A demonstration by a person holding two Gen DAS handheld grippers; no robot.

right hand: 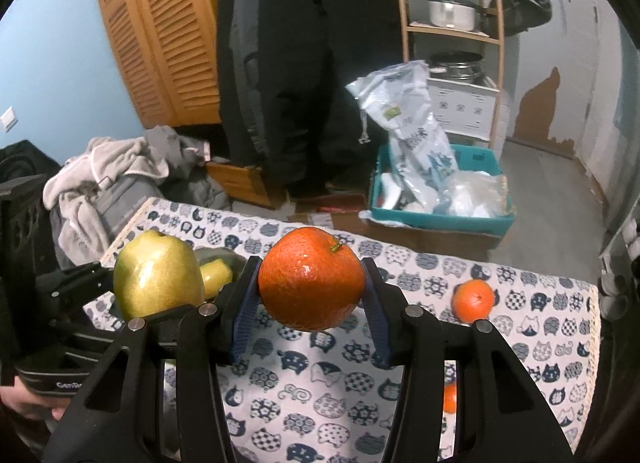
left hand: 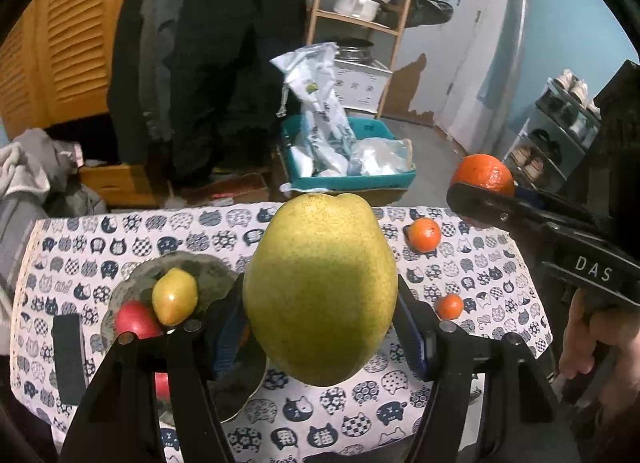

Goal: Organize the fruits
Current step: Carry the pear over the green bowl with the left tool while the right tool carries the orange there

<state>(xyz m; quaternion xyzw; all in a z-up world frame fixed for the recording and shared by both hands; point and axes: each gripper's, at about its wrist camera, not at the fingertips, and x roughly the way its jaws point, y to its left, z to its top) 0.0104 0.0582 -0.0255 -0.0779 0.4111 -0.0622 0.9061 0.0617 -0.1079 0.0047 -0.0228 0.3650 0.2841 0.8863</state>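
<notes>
My left gripper (left hand: 320,299) is shut on a large green pear (left hand: 320,287), held above the table with the cat-print cloth (left hand: 320,423). My right gripper (right hand: 310,283) is shut on a big orange (right hand: 311,279), also lifted off the cloth. In the left wrist view the right gripper and its orange (left hand: 484,173) appear at the upper right. In the right wrist view the pear (right hand: 158,275) shows at the left. A grey bowl (left hand: 208,267) at the left holds a small yellow pear (left hand: 175,295) and a red apple (left hand: 134,319).
Two small tangerines (left hand: 425,234) (left hand: 449,306) lie on the cloth at the right. A teal crate (left hand: 352,179) with plastic bags stands on the floor beyond the table. Clothes are piled at the left, with a wooden shelf behind.
</notes>
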